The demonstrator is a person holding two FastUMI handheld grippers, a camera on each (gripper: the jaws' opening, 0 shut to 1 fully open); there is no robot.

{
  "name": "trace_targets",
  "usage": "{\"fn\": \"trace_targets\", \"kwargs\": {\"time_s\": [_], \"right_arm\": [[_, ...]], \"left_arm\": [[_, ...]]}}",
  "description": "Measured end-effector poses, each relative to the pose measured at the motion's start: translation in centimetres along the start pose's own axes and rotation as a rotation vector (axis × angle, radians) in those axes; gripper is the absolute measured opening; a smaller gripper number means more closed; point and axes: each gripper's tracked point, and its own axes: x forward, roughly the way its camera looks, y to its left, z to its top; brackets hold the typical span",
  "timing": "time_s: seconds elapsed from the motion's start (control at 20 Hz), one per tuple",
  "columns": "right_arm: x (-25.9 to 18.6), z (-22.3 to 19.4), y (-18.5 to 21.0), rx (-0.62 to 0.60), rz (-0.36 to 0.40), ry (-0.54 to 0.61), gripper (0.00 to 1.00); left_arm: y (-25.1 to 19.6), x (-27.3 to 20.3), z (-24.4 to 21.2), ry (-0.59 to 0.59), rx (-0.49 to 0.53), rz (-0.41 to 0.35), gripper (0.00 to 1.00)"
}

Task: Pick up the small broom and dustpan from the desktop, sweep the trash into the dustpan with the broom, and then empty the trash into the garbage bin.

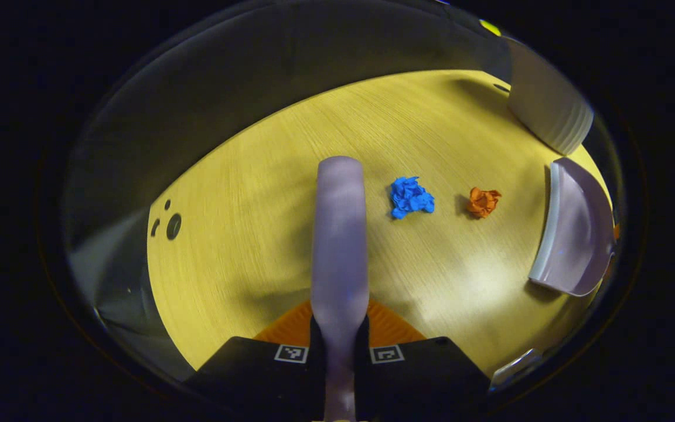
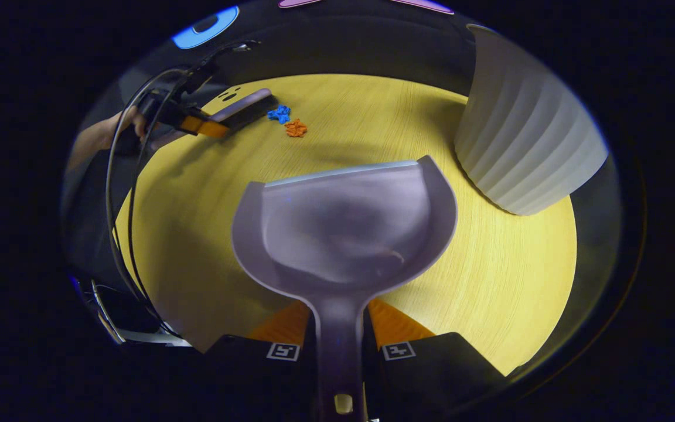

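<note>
My bench is a pale yellow wood-grain top with a rounded edge. On it lie two crumpled scraps of paper, a blue one and an orange one, near each other but not touching; in the right gripper view they sit far across the top, blue and orange. A white ribbed bin stands at the bench's far edge. A few dark round holes pierce the top near one edge.

Yellow wood-grain desktop (three dark holes near far edge); black cables along left side.
</note>
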Motion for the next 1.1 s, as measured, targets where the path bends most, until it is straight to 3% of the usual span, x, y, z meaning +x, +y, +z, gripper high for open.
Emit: {"fn": "trace_targets", "kwargs": {"time_s": [0.2,0.3,0.45,0.5,0.8,0.95,1.1], "right_arm": [[0.5,0.1,0.2,-0.043,0.033,0.0,0.36],[0.9,0.4,0.2,-0.062,0.035,-0.007,0.32],[1.3,0.4,0.3,-0.086,0.032,-0.015,0.4],[1.2,0.6,0.7,-0.091,0.032,-0.015,0.36],[1.0,0.7,0.6,-0.16,0.002,-0.039,0.36],[1.5,-0.5,0.3,-0.153,0.006,-0.025,0.36],[1.7,-0.6,-0.7,-0.151,-0.004,-0.027,0.36]], "left_arm": [[-0.7,1.0,2.9,-0.04,0.154,-0.053,0.24],[-2.6,1.0,3.9,-0.05,0.215,-0.13,0.24],[-6.4,0.9,4.5,-0.052,0.294,-0.229,0.24],[-7.4,0.8,4.7,-0.047,0.308,-0.263,0.24],[-14.9,-2.0,3.6,-0.008,0.455,-0.45,0.24],[-18.2,-2.9,3.1,0.002,0.523,-0.487,0.24],[-19.1,-4.3,2.5,0.011,0.52,-0.522,0.24]]}}
